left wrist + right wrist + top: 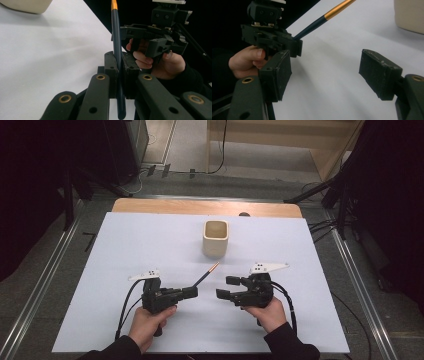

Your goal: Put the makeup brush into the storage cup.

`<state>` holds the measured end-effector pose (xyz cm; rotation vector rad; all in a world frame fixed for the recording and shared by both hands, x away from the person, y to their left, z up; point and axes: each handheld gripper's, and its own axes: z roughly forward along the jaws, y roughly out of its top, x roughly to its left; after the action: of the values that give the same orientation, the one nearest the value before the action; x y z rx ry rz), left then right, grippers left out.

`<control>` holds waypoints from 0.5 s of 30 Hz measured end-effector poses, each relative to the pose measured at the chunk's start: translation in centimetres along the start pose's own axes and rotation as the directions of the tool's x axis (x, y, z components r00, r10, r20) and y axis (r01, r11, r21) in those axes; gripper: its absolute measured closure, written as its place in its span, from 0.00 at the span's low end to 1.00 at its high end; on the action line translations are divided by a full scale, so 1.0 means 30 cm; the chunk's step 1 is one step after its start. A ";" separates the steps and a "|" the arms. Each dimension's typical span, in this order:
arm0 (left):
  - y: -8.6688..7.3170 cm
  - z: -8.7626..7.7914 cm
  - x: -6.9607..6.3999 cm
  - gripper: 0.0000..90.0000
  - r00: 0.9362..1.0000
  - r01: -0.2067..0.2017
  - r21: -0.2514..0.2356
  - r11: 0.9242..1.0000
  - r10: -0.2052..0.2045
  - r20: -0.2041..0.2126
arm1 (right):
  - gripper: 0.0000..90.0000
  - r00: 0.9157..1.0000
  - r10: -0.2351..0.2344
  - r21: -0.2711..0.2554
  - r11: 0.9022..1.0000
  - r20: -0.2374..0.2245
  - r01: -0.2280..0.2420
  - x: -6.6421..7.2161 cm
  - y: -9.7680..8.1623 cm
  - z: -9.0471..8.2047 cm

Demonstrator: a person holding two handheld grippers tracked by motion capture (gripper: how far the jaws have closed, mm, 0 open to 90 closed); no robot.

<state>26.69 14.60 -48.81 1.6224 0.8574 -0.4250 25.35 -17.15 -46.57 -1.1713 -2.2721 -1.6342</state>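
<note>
While your left tool (192, 292) clamps its pads on the slim dark pencil with an orange-gold end (207, 274), the shaft slants off the white counter (125, 250) toward one o'clock, orange end highest, short of the cream square-mouthed ceramic cup (215, 238) at twelve o'clock. Your right tool (227, 288), just beside the pencil at three o'clock, holds its jaws wide apart with nothing between them. The pencil's lower end is cut off at the bottom of the left gripper view, so its point can't be made out.

A lab or recording studio: a white-covered tabletop (150, 240) on metal floor rails (45, 275), dark stands (67, 195) and loose cables (220, 150) beyond.
</note>
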 end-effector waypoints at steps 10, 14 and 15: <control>-0.001 0.016 -0.006 0.95 1.000 -0.015 0.027 1.000 0.014 0.020 | 0.33 1.000 0.021 -0.025 0.999 -0.021 -0.021 -0.009 0.014 0.029; -0.001 0.015 -0.013 0.95 1.000 -0.027 0.013 1.000 0.026 0.015 | 0.34 0.999 0.039 -0.043 0.998 -0.033 -0.040 -0.012 0.018 0.045; 0.000 0.014 -0.012 0.95 1.000 -0.025 0.011 1.000 0.025 0.015 | 0.34 0.998 0.047 -0.048 0.998 -0.033 -0.049 -0.010 0.018 0.048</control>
<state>26.53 14.10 -48.67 1.6366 0.8235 -0.4244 26.39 -16.01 -46.91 -1.1921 -2.1797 -1.6880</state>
